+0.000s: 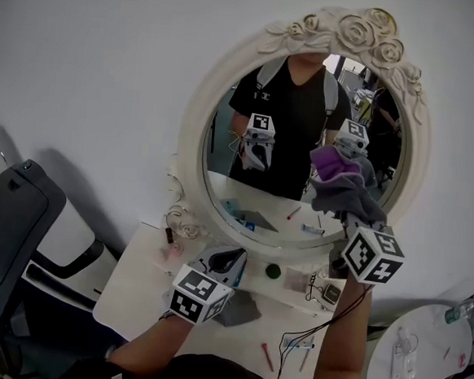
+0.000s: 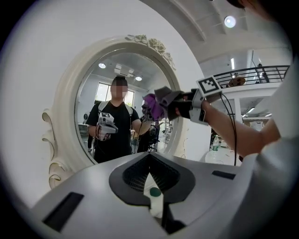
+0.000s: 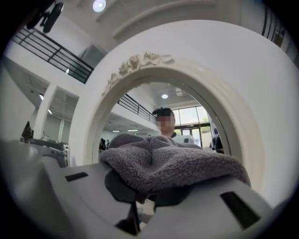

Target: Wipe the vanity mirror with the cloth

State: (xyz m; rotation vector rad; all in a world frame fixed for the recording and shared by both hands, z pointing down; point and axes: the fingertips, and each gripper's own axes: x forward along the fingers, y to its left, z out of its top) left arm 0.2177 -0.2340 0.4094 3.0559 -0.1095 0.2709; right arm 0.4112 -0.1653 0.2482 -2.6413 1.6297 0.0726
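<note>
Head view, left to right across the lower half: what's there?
Dark chair → left gripper → small green round object → right gripper holding the cloth → round white side table. The mirror spans the middle, so it is left out.

Cloth held up to the vanity mirror [image 1: 194, 136]

The right gripper [image 1: 351, 216] clamps a grey-purple cloth [image 1: 347, 189] that meets its own reflection at the right side of the mirror's glass. The left gripper [image 1: 229, 264] hangs below the mirror's lower rim, over the white vanity table [image 1: 131, 287]. A small green round thing [image 1: 273, 271] sits just under the mirror, and a dark chair [image 1: 14, 224] stands well to the mirror's left.
</note>
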